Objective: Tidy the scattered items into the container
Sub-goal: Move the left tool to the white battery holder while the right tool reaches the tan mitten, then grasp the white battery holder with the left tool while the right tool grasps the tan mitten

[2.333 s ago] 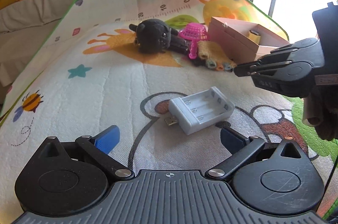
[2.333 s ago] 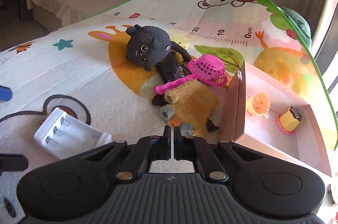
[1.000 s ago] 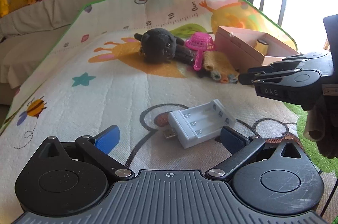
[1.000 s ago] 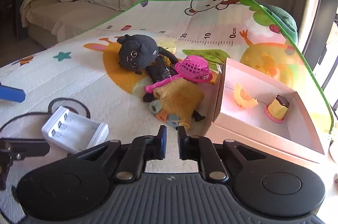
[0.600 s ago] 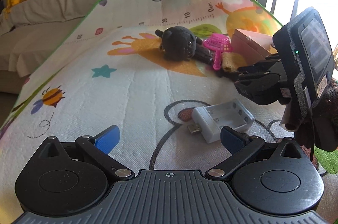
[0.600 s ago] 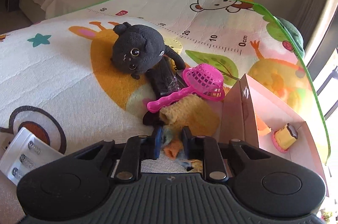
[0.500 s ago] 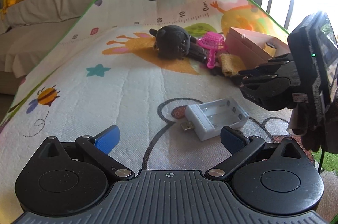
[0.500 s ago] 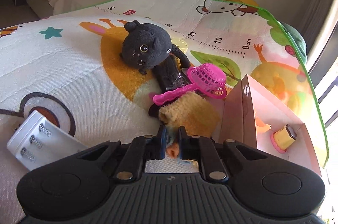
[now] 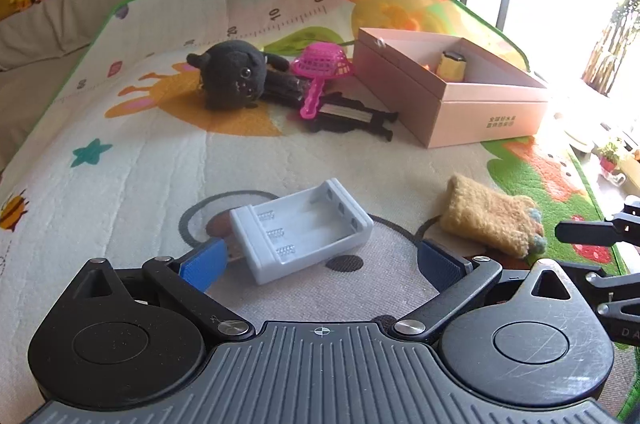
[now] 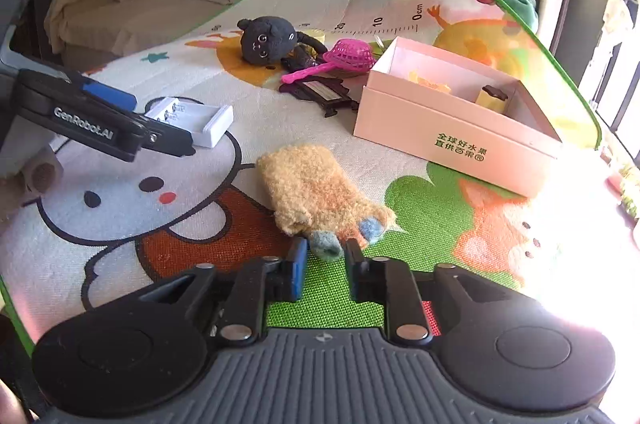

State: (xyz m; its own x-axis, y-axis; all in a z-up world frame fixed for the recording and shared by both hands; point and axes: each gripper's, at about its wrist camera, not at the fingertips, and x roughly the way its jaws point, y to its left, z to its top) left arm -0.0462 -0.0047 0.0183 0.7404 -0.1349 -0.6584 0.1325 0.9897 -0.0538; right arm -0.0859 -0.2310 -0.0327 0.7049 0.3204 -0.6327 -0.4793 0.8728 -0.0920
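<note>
A pink box (image 9: 452, 92) (image 10: 460, 120) stands open on the play mat with two small toys inside. A fuzzy yellow paw glove (image 10: 320, 192) (image 9: 492, 220) lies flat on the mat in front of the box. My right gripper (image 10: 324, 260) is open, its fingers on either side of the glove's blue-grey toes. A white battery case (image 9: 300, 228) (image 10: 192, 118) lies between the wide-open fingers of my left gripper (image 9: 320, 262). A black plush cat (image 9: 236, 74) (image 10: 268, 40), a pink toy net (image 9: 320, 72) (image 10: 340, 58) and a black frame-like item (image 9: 352, 116) (image 10: 320, 92) lie further back.
A grey sofa (image 10: 132, 0) with cushions and plush toys runs along the back. The mat's green edge (image 9: 480, 20) rises behind the box. Bright window light falls at the right, where small pots (image 9: 612, 160) stand on the floor.
The yellow glove has moved from beside the box and net to the near mat. My right gripper has pulled back and opened wider. The left gripper has closed in on the battery case.
</note>
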